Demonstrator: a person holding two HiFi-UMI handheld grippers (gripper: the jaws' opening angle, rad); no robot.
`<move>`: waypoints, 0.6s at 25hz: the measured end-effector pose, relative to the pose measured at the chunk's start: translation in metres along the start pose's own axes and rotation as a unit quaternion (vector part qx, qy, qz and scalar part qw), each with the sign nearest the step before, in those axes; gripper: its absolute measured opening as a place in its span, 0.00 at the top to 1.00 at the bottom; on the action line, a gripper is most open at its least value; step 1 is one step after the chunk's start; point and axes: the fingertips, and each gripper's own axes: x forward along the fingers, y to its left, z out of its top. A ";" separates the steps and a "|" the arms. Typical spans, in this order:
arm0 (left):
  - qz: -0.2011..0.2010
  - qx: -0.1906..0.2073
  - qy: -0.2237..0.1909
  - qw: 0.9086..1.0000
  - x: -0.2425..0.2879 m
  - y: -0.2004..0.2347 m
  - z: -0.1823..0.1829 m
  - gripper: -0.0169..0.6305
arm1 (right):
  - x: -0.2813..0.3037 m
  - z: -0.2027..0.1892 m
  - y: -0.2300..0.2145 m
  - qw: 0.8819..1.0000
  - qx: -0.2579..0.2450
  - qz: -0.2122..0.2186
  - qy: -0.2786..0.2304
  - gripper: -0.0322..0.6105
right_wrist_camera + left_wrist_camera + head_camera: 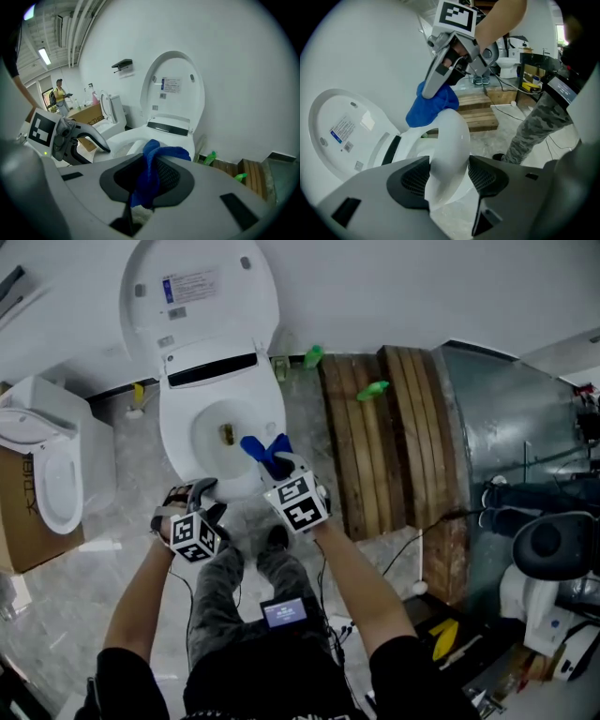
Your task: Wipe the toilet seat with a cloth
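Toilets are lining the wall [422, 287]: a spare toilet [56, 474] by a box [19, 531] at left, then the toilet [183, 395] with lid [202, 296] up and bowl [211, 432] open. The left gripper [195, 493] is spreading its jaws loosely around the front of the seat [450, 145], while the right gripper [279, 465] is clenching the cloth [262, 448] just over that front edge. Rightward, a bottle [373, 389] is lying on a pallet [375, 474] on the grey floor [122, 512].

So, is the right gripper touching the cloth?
Touching. The right gripper view shows the cloth pinched between the fingers of the right gripper.
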 end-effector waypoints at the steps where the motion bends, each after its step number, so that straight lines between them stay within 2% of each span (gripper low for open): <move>1: -0.002 0.003 -0.005 1.000 0.005 -0.005 -0.003 0.58 | 0.006 -0.007 0.001 1.000 0.003 -0.001 0.003 0.84; 4: -0.012 0.005 -0.012 1.000 0.024 -0.022 -0.015 0.59 | 0.024 -0.031 0.005 1.000 0.010 -0.002 0.012 0.84; 10: -0.027 0.017 0.001 0.999 0.061 -0.052 -0.039 0.59 | 0.053 -0.078 0.010 0.999 0.018 0.003 0.029 0.84; 15: -0.039 -0.002 0.003 0.999 0.088 -0.066 -0.054 0.59 | 0.075 -0.108 0.012 0.999 0.028 0.010 0.040 0.84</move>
